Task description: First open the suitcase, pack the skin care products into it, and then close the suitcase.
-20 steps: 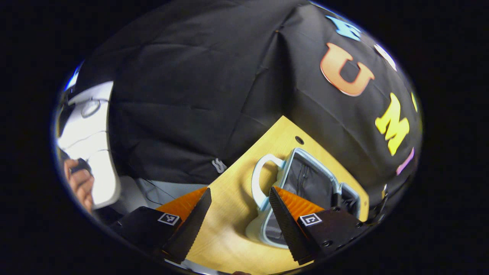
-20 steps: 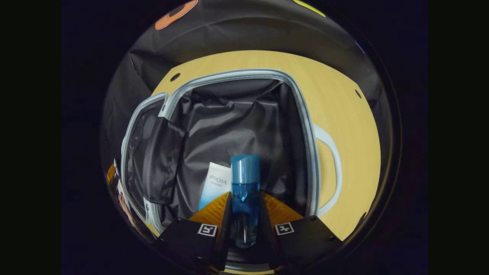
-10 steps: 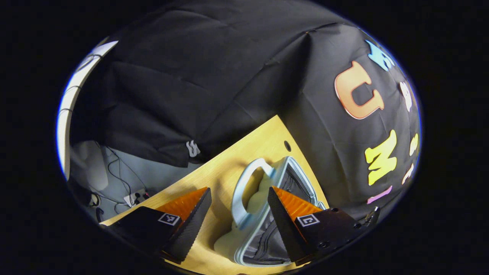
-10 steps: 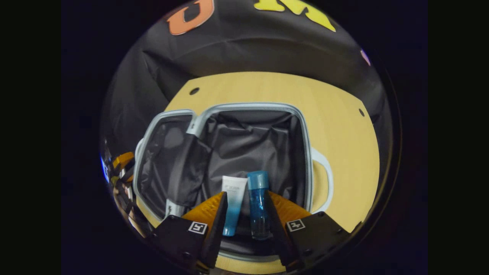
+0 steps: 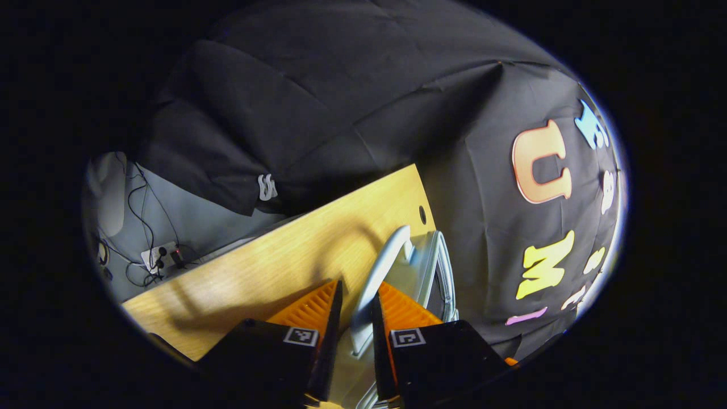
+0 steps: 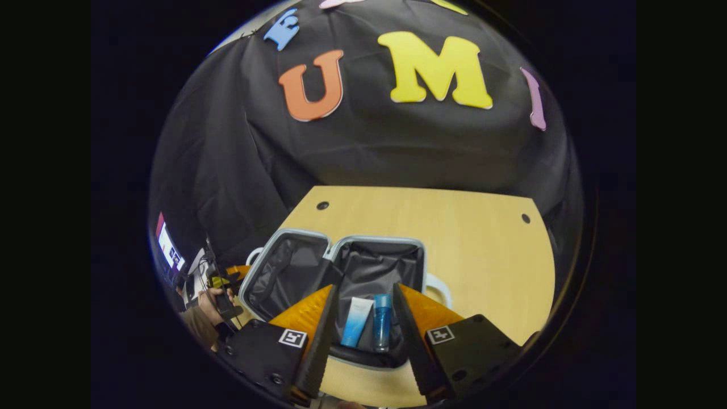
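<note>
pale wood desk (image 6: 483, 238) carries the open suitcase (image 6: 295, 272), tube (image 6: 356, 321) and blue bottle (image 6: 381, 321) lying inside. right claw (image 6: 360, 341) hovers above, fingers spread, empty. left claw (image 5: 356, 335) pinches the suitcase handle (image 5: 377, 272). power strip (image 5: 162, 255) and cables sit on the floor beyond the desk.

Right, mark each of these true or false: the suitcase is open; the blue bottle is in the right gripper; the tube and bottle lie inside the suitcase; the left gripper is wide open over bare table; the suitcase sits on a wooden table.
1. The suitcase is open. True.
2. The blue bottle is in the right gripper. False: it lies in the case, fingers apart and off it.
3. The tube and bottle lie inside the suitcase. True.
4. The left gripper is wide open over bare table. False: its fingers are close on the suitcase handle.
5. The suitcase sits on a wooden table. True.
</note>
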The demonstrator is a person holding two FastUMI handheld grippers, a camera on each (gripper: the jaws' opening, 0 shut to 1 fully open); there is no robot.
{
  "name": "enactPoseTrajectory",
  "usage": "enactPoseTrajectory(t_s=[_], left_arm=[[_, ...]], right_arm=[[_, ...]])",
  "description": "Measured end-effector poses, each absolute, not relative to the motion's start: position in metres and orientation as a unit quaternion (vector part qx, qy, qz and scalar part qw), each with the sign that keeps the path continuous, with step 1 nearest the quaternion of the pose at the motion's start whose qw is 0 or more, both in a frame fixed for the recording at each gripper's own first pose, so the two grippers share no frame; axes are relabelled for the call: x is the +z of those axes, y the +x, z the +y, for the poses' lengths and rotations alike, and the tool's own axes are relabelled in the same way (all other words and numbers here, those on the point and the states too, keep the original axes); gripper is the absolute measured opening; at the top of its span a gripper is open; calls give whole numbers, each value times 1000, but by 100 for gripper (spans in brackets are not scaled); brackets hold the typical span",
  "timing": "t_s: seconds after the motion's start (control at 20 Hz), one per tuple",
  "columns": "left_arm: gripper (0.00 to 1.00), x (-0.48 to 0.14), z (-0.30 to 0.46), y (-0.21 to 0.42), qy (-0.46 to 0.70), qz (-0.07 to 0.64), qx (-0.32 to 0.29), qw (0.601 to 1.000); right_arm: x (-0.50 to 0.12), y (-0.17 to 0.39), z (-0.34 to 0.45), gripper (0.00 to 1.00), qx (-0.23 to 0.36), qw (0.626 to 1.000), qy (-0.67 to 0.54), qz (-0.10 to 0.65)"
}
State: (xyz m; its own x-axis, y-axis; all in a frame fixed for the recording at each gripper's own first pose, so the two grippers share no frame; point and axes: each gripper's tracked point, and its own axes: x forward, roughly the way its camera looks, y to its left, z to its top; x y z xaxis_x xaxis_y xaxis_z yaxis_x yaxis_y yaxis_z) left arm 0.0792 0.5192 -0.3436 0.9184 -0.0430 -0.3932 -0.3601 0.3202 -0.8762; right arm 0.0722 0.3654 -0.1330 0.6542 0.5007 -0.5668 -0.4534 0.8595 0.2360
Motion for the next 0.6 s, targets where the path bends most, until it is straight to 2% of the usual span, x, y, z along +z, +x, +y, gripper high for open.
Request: enactPoseTrajectory(t_s=[0.05, 0.15, 0.2, 0.4, 0.6], left_arm=[[21, -342, 521, 82, -576, 170, 104, 793], [19, -340, 523, 87, -572, 165, 106, 796], [16, -339, 523, 86, -562, 163, 108, 803], [7, -316, 529, 87, -552, 137, 118, 814], [5, -270, 524, 82, -492, 112, 119, 855]], right_arm=[[-122, 71, 358, 59, 261, 912, 46, 314], [-104, 69, 339, 71, 249, 920, 52, 298], [-98, 67, 330, 73, 246, 922, 53, 293], [-80, 61, 295, 73, 225, 935, 47, 270], [-61, 55, 271, 75, 225, 943, 42, 241]])
